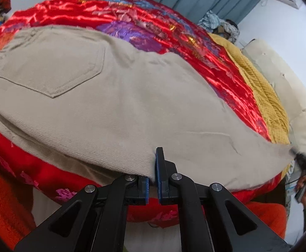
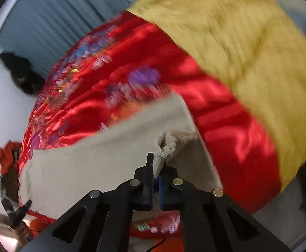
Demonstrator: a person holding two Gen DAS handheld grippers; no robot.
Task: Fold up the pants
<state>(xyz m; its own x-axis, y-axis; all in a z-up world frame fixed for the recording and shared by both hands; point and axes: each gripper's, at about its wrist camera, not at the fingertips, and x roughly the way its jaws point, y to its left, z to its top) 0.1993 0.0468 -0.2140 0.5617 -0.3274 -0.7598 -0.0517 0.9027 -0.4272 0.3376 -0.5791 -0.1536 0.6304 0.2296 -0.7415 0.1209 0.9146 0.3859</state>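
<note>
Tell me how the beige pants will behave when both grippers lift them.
Beige pants look like thick twill, so probably floppy but fairly heavy, sagging between left gripper and right gripper. The frayed hem may shed threads. The shiny red quilt probably lets them slide.

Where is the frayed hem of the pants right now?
Right wrist view, centre: the frayed hem is pinched in the right gripper, over the red quilt.

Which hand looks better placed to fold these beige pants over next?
Probably the right gripper: it pinches the frayed leg hem, free to carry over. The left gripper clamps the pants mid-length.
</note>
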